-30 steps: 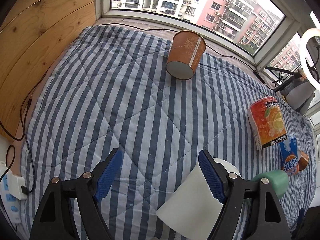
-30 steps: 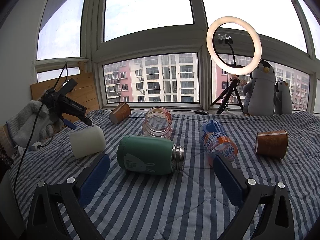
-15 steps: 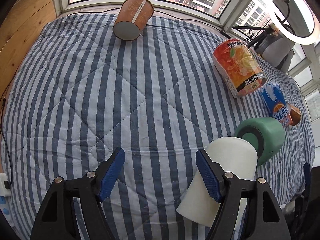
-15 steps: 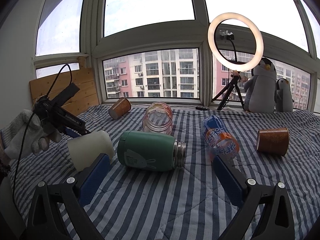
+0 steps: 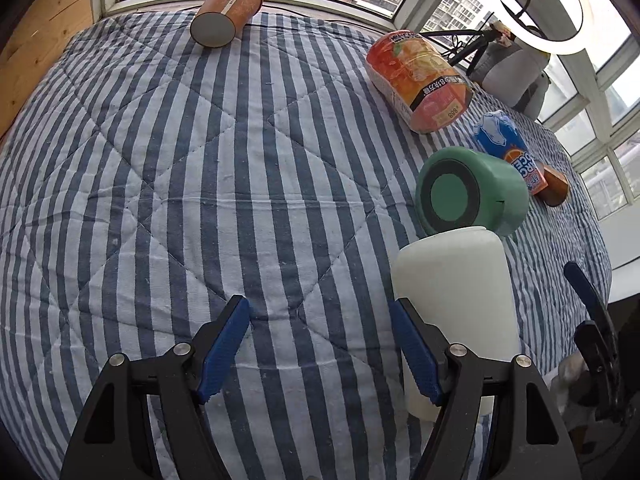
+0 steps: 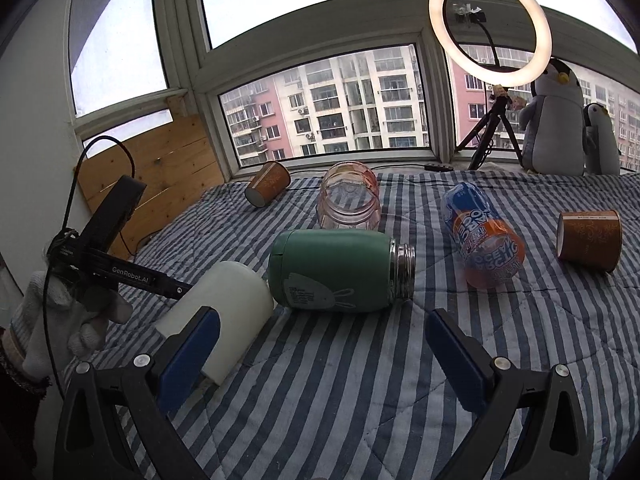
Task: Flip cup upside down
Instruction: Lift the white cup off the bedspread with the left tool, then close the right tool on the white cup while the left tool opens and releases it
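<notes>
A white cup [image 5: 456, 300] lies on its side on the striped quilt [image 5: 240, 184], its closed base toward a green flask [image 5: 468, 196]. My left gripper [image 5: 320, 344] is open; its right finger [image 5: 416, 356] rests against the cup's left side, with the cup outside the jaws. In the right wrist view the white cup [image 6: 224, 312] lies at the left, with the left gripper's arm [image 6: 120, 272] beside it. My right gripper [image 6: 324, 356] is open and empty above the quilt, its left finger [image 6: 188, 356] in front of the cup.
Lying on the quilt [image 6: 360, 380]: green flask [image 6: 340, 276], clear pink jar [image 6: 348, 200], blue-orange can [image 6: 484, 244], two brown paper cups [image 6: 268, 188] [image 6: 588, 240]. A ring light [image 6: 492, 28] and penguin toys [image 6: 556, 120] stand at the window. A wooden board [image 6: 160, 168] stands left.
The left gripper has swung right and lowered toward the quilt. The white cup now lies flatter, its base close to the green flask. The right gripper has barely moved.
</notes>
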{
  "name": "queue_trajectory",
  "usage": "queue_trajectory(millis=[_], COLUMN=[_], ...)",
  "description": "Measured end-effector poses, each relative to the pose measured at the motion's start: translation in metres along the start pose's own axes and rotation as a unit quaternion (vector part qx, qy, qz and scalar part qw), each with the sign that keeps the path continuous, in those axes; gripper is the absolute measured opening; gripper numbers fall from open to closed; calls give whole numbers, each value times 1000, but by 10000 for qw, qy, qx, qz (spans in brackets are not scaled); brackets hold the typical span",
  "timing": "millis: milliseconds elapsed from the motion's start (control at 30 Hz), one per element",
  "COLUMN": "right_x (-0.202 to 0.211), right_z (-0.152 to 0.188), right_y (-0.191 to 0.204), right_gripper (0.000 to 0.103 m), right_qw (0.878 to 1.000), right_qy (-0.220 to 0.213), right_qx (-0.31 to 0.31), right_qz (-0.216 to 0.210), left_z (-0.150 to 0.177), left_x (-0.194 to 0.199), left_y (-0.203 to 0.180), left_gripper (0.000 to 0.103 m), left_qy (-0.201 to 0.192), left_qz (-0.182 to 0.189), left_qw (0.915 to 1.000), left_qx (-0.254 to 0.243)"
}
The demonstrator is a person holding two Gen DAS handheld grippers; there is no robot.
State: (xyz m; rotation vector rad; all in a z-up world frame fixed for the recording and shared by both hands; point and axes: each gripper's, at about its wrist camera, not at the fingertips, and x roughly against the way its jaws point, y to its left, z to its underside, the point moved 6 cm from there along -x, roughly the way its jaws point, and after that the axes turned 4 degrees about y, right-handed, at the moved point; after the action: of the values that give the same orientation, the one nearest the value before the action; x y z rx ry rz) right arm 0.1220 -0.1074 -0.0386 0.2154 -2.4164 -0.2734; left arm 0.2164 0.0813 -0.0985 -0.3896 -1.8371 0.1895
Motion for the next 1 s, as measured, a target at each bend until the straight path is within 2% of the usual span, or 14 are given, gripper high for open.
queue_trajectory(millis=[200, 433, 600, 700, 767, 933, 1000], right_x=[-24, -51, -76, -85, -90, -104, -107], right_z=[-2, -14, -10, -11, -11, -8, -6], right_y=[10, 22, 30, 35, 39, 46, 47], right_gripper=[99, 97, 97, 97, 97, 78, 76], right_qw=[9936, 9796, 9659, 9622, 9629, 9593, 9588], right_qy=[870, 1637, 2192, 2304, 2317, 2526, 2590], right_qx=[-242, -520, -826, -913, -896, -871, -805], right_qz=[-672, -1040, -1107, -1128, -1056, -917, -840], left_z=[25, 41, 49, 53, 53, 50, 50], left_x=[12, 29, 37, 40, 40, 37, 36], left_y=[-13, -13, -14, -18, -23, -34, -36], left_gripper=[77, 77, 77, 77, 77, 77, 77], left_qy=[-172, -381, -457, -491, -528, -520, -530], left_qz=[470, 569, 585, 599, 481, 530, 513], left_qw=[9987, 9976, 9971, 9967, 9969, 9965, 9964], left_qx=[-75, -116, -180, -225, -320, -390, -409])
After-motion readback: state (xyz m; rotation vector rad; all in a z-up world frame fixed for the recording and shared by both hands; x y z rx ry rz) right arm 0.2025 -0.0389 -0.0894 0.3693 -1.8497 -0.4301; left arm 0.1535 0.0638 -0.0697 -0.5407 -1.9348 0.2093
